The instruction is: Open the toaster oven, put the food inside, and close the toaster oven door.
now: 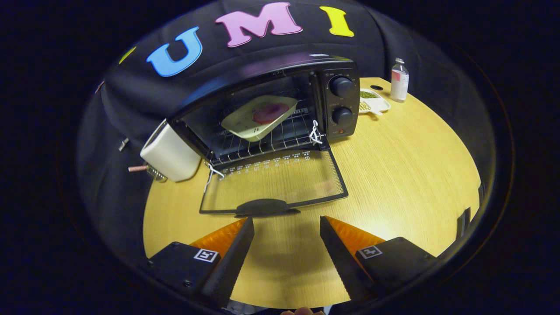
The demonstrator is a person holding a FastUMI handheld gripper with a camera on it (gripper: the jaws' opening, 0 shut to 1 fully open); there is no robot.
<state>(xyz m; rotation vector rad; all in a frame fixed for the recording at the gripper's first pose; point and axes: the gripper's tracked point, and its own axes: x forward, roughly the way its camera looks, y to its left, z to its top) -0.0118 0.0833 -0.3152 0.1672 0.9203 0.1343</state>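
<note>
Gripper [286,227] hangs spread and empty above the table [393,175], just short of the door's handle [267,206]. Beyond it the oven [280,109] stands open, its door [273,181] flat on the table, the food's tray [259,117] tilted on the rack. Closing likely goes best by sliding one finger under the handle and lifting evenly.

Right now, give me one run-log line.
gripper: open, empty | toaster oven door: down, just ahead | food tray: on rack | next: close door
</note>
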